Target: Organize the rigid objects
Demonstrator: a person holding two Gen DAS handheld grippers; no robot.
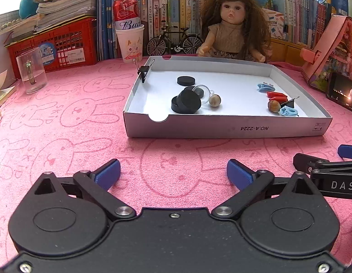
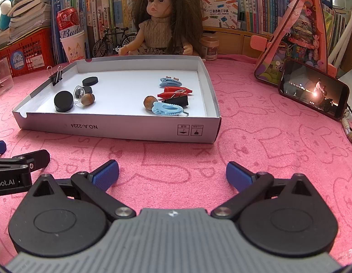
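A shallow white cardboard tray [image 1: 221,129] [image 2: 121,129] lies on the pink cloth. Its left side holds black round discs [image 1: 187,102] [image 2: 63,101], a clear dome [image 1: 203,93] and a hazelnut [image 1: 214,100] [image 2: 87,99]. Its right side holds blue hair clips [image 1: 265,87] [image 2: 168,108], red clips [image 1: 277,96] [image 2: 177,89], a second hazelnut [image 1: 274,106] [image 2: 149,102] and a black binder clip [image 2: 177,101]. Another binder clip [image 1: 143,70] [image 2: 56,75] grips the tray's left wall. My left gripper [image 1: 173,174] and right gripper [image 2: 172,174] hover over the cloth in front of the tray, both open and empty.
A doll [image 1: 230,29] sits behind the tray with a toy bicycle [image 1: 173,41], a paper cup holding a red can [image 1: 129,36], a red crate [image 1: 55,45] and bookshelves. A glass mug [image 1: 31,72] stands left; a phone [image 2: 312,89] and a pink case [image 2: 296,36] stand right.
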